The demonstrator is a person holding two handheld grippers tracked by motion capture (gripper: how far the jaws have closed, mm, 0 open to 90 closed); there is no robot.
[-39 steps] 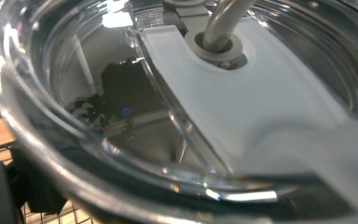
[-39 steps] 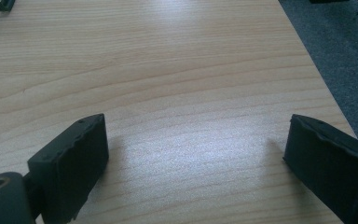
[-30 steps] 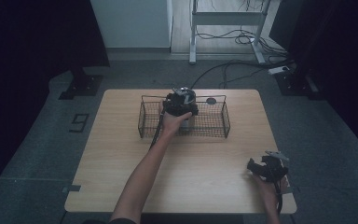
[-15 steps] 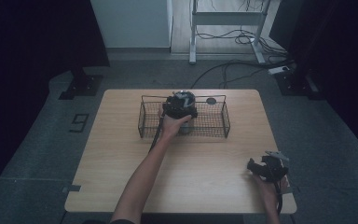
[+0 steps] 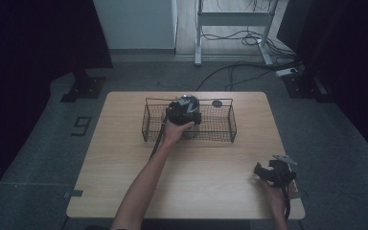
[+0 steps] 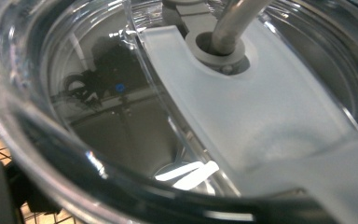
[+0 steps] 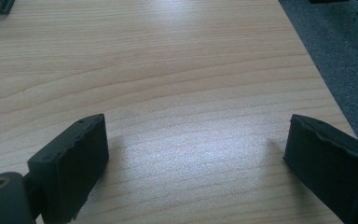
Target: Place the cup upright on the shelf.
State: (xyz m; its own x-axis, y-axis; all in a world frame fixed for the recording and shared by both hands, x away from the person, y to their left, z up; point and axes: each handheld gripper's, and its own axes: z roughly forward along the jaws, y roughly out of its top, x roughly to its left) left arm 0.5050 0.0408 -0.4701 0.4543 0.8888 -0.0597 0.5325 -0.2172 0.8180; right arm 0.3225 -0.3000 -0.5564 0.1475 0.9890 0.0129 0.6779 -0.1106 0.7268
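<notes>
Where the right gripper (image 5: 274,171) rests at the lower right of the high view, near the table's (image 5: 206,163) front right corner, its jaws stand wide apart over bare wood with nothing between them; the right gripper view confirms this, one black jaw at lower left and the other at lower right, with wood grain across the gap. Farther up the frame, the person's left forearm (image 5: 146,182) runs from the bottom edge toward the centre, ending at the left hand (image 5: 175,132) on the left gripper (image 5: 184,111). That gripper sits over the left half of a black wire basket (image 5: 220,125) standing on the far part of the table. Its jaw opening cannot be told. In the left gripper view a clear glass or plastic vessel (image 6: 42,107) lies very close to the lens, with a frosted flat blade (image 6: 242,107) and a metal rod (image 6: 230,23) inside; basket wire shows at lower left. A small dark round object (image 5: 216,103) lies just beyond the basket's far rim.
</notes>
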